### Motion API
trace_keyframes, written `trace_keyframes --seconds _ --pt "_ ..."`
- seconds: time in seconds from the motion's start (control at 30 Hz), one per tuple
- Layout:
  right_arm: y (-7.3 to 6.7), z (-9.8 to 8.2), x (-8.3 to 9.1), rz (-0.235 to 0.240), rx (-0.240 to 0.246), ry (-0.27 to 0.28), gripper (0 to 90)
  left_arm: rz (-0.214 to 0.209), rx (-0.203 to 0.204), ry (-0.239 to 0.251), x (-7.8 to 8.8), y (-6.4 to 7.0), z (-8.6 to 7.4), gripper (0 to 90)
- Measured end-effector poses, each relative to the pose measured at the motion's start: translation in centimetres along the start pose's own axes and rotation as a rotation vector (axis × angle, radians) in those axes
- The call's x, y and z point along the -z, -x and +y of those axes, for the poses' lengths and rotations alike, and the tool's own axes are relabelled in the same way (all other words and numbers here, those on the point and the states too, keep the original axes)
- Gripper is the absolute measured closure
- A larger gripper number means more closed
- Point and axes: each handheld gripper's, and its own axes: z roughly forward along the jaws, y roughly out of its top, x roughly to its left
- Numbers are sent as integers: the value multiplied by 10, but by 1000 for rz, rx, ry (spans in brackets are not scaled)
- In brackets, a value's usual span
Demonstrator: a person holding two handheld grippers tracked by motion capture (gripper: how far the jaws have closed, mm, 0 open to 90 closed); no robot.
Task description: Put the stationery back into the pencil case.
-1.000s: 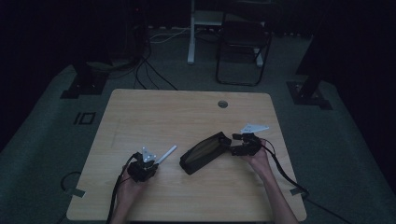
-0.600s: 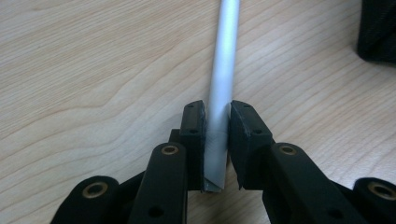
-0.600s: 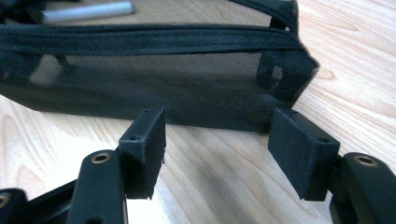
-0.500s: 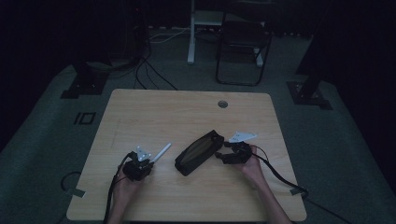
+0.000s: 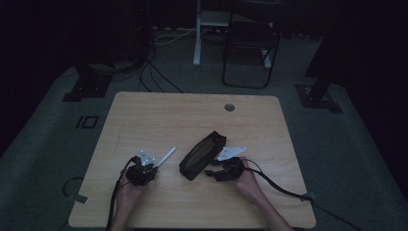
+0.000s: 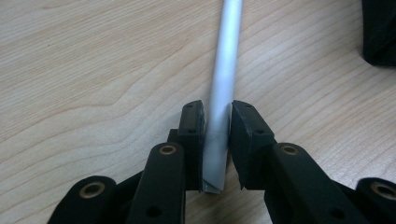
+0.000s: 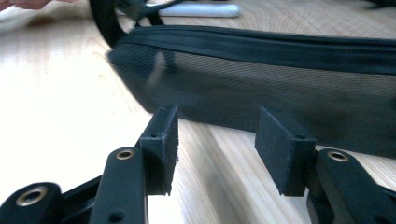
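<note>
A black zipped pouch (image 5: 202,155) lies slanted on the wooden table (image 5: 192,115). My left gripper (image 5: 153,167) rests on the table to the pouch's left, shut on the lower end of a white pen (image 5: 167,156). In the left gripper view the pads (image 6: 194,126) squeeze the pen (image 6: 226,56), which points away over the wood. My right gripper (image 5: 208,172) lies low at the pouch's near end, pointing left. Its jaws have just been closing. In the right gripper view its fingertips (image 7: 217,135) stand apart with nothing between them, just short of the pouch (image 7: 280,93).
A round cable hole (image 5: 229,107) sits near the table's far edge. Cables trail from both grippers off the near edge. A folding chair (image 5: 250,43) and stand legs are on the dark floor behind the table.
My right gripper has moved left and nearer to the person, from beside the pouch's far end down to its near end. The left gripper and pen have stayed put.
</note>
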Motion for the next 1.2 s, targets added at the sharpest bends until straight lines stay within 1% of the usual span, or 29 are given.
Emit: trace_keyframes --seconds 0.07,0.17,0.27,0.3,0.33,0.37,0.4,0.43,0.47,0.5,0.6,0.7,0.73,0.77,0.83,0.87,0.9,0.93,0.97,1.0,1.03,1.07,1.1,1.13,1.17,1.2 --pt "-5 4 -6 24 11 3 510 1 0 -1 0 -1 0 749" --pt "-13 9 -15 71 25 8 521 3 1 -3 0 -1 0 745" --pt "-22 14 -24 101 48 6 528 5 4 1 0 -2 -1 743" --pt "-23 15 -27 119 52 19 539 7 6 1 0 -2 -1 742" --pt "-23 16 -29 135 40 31 537 9 7 1 0 -2 -1 742" --pt "-24 17 -31 132 34 23 537 9 7 1 0 -2 -1 741" --pt "-25 18 -34 125 40 18 537 12 11 0 1 -3 -1 741" --pt "-26 20 -37 130 46 17 535 13 16 1 0 -4 -1 741" --pt "-27 21 -39 144 52 32 535 13 17 1 0 -4 -1 741" --pt "-26 22 -40 155 45 48 534 13 17 2 0 -4 -1 742" --pt "-19 23 -43 140 4 69 523 14 18 3 0 -4 -1 742" --pt "-17 24 -42 132 -2 70 514 13 20 4 0 -4 -2 741" --pt "-15 26 -37 87 8 71 460 11 19 2 1 -4 -2 741" --pt "-13 27 -33 56 11 76 441 11 20 2 1 -4 -2 742" --pt "-6 30 -24 -4 9 86 429 12 22 2 1 -5 -2 742" --pt "-1 32 -19 -32 4 103 429 12 22 2 1 -5 -2 742" --pt "6 33 -13 -53 -12 121 426 12 23 2 1 -5 -2 742" --pt "6 33 -13 -53 -12 121 426 12 23 2 1 -5 -2 742" --pt "13 34 -7 -81 -28 139 419 12 26 3 1 -6 -2 742" --pt "27 37 1 -159 -54 155 401 13 28 1 1 -6 -2 742" --pt "34 38 6 -197 -67 169 401 12 27 0 1 -6 -2 743" --pt "41 38 9 -217 -84 181 401 11 28 0 1 -6 -2 745" --pt "49 39 12 -245 -112 199 406 11 30 -1 1 -6 -2 751" --pt "49 39 12 -245 -112 199 406 11 30 -1 1 -6 -2 756" --pt "57 40 14 -278 -139 210 427 10 31 0 1 -6 -2 756" --pt "75 39 17 -336 -197 216 473 10 32 -1 1 -7 -2 775"
